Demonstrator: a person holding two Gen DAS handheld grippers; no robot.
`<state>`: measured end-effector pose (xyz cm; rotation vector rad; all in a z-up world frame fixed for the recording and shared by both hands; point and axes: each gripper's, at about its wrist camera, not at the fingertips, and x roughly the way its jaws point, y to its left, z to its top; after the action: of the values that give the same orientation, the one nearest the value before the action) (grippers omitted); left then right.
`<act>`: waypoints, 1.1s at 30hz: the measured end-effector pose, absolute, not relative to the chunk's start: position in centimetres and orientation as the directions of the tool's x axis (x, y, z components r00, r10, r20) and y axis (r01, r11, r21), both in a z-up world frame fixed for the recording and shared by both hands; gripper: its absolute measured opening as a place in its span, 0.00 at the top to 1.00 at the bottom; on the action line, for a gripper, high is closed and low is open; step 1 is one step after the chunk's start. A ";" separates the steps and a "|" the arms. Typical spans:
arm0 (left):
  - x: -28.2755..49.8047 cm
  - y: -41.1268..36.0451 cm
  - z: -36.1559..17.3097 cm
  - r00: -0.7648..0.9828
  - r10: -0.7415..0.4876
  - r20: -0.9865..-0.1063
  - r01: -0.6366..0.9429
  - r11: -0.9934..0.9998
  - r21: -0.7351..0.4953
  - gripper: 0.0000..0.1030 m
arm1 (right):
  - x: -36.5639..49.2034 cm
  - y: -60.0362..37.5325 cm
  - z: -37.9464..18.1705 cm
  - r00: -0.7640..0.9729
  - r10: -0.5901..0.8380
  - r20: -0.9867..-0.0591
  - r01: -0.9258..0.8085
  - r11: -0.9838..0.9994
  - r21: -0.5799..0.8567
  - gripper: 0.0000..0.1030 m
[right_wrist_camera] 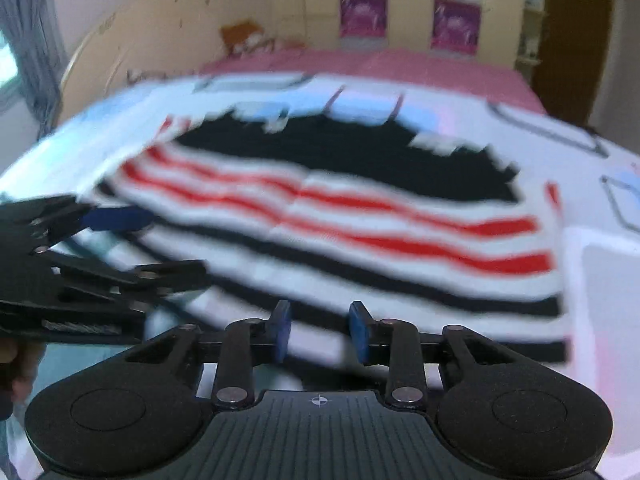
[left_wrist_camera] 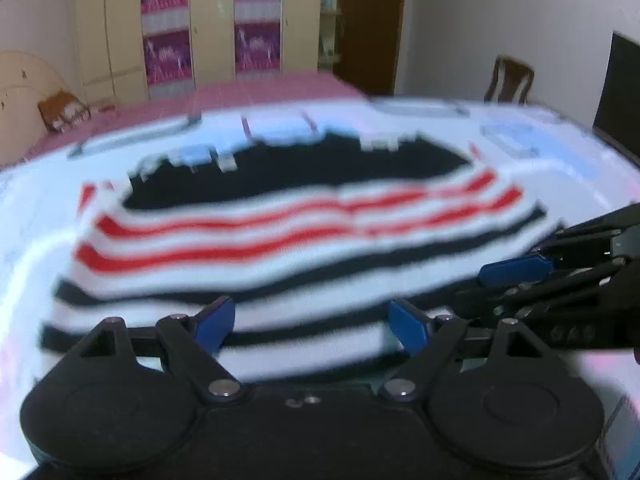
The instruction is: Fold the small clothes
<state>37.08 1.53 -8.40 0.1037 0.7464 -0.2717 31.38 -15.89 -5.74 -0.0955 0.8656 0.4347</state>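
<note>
A striped garment (left_wrist_camera: 280, 248) lies on a white patterned sheet (left_wrist_camera: 552, 152), pink bed (left_wrist_camera: 256, 92) behind.

We see the striped garment (left_wrist_camera: 288, 240), blurred, lying on the white patterned surface (left_wrist_camera: 36, 200). Our left claw (left_wrist_camera: 310, 326) stands open at its near edge, blue fingertips (left_wrist_camera: 214, 322) spread wide. The right claw (left_wrist_camera: 516, 270) reaches in from the right at the garment's edge. A pink bed (left_wrist_camera: 248, 94) lies beyond.

Striped garment (left_wrist_camera: 280, 240) directly ahead.
</note>
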 end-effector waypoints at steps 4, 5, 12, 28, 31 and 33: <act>36.2 2.2 -8.8 0.686 -0.190 -0.703 0.262 0.965 -0.005 0.18 | 29.0 -15.7 -6.3 0.583 0.297 -0.756 -0.414 0.909 0.038 0.68; 36.1 2.6 -8.5 0.691 -0.189 -0.698 0.259 0.966 -0.005 0.20 | 28.9 -16.0 -6.3 0.576 0.299 -0.761 -0.422 0.906 0.037 0.68; 35.7 7.7 -7.7 0.729 -0.102 -0.676 0.128 0.992 -0.012 0.24 | 30.8 -21.8 -5.4 0.642 0.118 -0.757 -0.232 0.972 -0.045 0.68; 35.0 9.4 -8.1 0.723 -0.015 -0.691 0.043 0.999 0.023 0.25 | 29.1 -24.0 -6.8 0.620 0.084 -0.780 -0.208 0.976 -0.060 0.68; 35.0 9.5 -8.3 0.724 -0.013 -0.690 0.040 0.999 0.024 0.25 | 28.5 -24.2 -5.5 0.658 0.093 -0.748 -0.192 0.980 -0.048 0.68; 35.0 9.5 -8.4 0.725 -0.011 -0.689 0.037 0.999 0.023 0.25 | 29.0 -24.3 -6.4 0.618 0.091 -0.781 -0.192 0.981 -0.038 0.68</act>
<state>34.97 9.48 -8.36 0.0364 0.7600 -0.0268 29.00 -24.32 -6.37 -0.1223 0.8901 0.1631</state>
